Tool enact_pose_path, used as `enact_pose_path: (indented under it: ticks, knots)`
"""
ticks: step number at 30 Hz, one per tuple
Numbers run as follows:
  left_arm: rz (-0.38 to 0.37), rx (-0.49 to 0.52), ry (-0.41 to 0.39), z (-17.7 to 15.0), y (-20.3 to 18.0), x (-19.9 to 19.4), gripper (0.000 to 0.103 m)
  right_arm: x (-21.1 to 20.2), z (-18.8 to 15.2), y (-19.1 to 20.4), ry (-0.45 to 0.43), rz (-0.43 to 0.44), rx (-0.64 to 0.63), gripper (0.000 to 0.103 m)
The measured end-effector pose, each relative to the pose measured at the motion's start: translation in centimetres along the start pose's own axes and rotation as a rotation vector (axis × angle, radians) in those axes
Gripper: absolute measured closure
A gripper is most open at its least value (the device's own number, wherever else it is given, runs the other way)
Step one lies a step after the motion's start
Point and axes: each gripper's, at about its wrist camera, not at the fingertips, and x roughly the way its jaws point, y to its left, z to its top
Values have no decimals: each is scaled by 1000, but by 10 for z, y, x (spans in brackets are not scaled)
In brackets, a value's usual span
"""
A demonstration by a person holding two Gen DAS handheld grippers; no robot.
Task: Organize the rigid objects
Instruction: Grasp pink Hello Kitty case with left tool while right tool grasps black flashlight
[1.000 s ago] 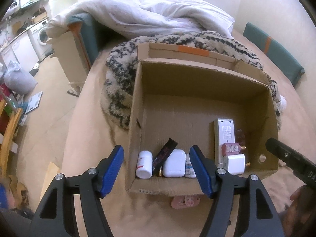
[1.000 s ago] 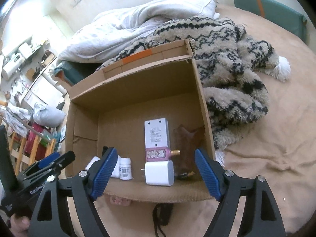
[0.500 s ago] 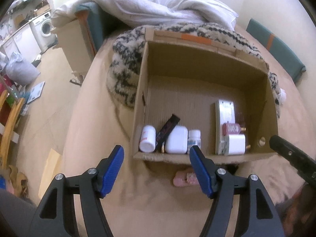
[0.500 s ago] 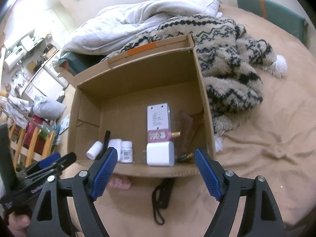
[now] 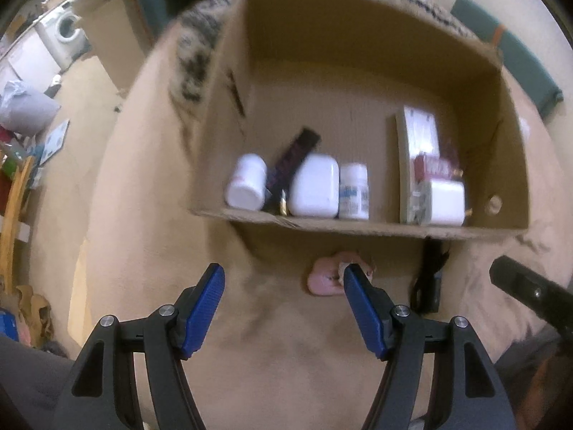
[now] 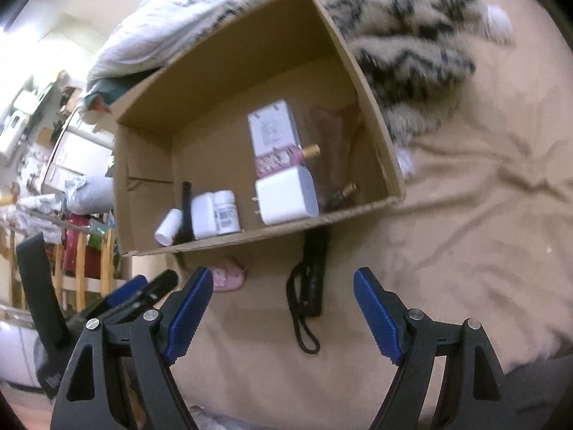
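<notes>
An open cardboard box [image 5: 358, 225] [image 6: 272, 236] stands on the beige bed. Along its near wall stand a white bottle [image 5: 247, 182], a dark flat stick [image 5: 293, 157], a white case [image 5: 315, 186], a small labelled bottle [image 5: 354, 191] and a white charger [image 6: 286, 197] beside a tall white device [image 6: 272, 132]. On the bed in front of the box lie a pink object [image 5: 324, 277] [image 6: 227, 279] and a black strapped device [image 6: 313, 276] [image 5: 428, 279]. My left gripper [image 5: 283, 308] is open and empty, just left of the pink object. My right gripper [image 6: 283, 308] is open and empty, near the black device.
A black-and-cream knit blanket [image 6: 412, 36] and a white duvet [image 6: 154, 32] lie behind the box. The bed's left edge drops to a floor with a washing machine [image 5: 64, 32], bags and wooden furniture [image 5: 14, 193]. A teal cushion [image 5: 519, 61] lies far right.
Both grippers have pulled back toward me and tilted down, so the box's near wall and the pink and black objects in front of it now show. Both stay open.
</notes>
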Motion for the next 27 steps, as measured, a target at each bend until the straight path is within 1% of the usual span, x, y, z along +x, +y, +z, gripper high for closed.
enact_pose_path:
  ticks: [4, 5, 8, 10, 14, 17, 18, 19, 20, 23, 27]
  knots:
    - [10, 18, 52, 4, -16, 26, 37, 11, 3, -3, 18, -24, 19, 18]
    - [13, 34, 56, 5, -21, 30, 37, 13, 4, -3, 22, -31, 18, 18]
    - [4, 40, 41, 8, -30, 35, 37, 19, 6, -6, 32, -54, 27, 18]
    - [3, 47, 55, 8, -38, 43, 37, 24, 7, -7, 42, -71, 36, 18]
    - [43, 88, 98, 6, -49, 63, 35, 36, 4, -7, 79, -107, 32, 18]
    - [58, 97, 93, 6, -51, 68, 35, 48, 3, -1, 103, -142, 2, 18]
    - [51, 93, 95, 8, -50, 69, 37, 52, 4, 2, 107, -150, -8, 18]
    - [49, 88, 95, 9, -49, 69, 43, 56, 4, 5, 110, -156, -20, 18]
    - [50, 81, 94, 10, -46, 69, 56, 60, 5, 8, 114, -164, -34, 18]
    - [42, 55, 98, 11, -38, 69, 56, 67, 7, 16, 111, -181, -64, 18]
    - [83, 21, 90, 11, -27, 65, 56, 83, 5, 23, 128, -218, -93, 18]
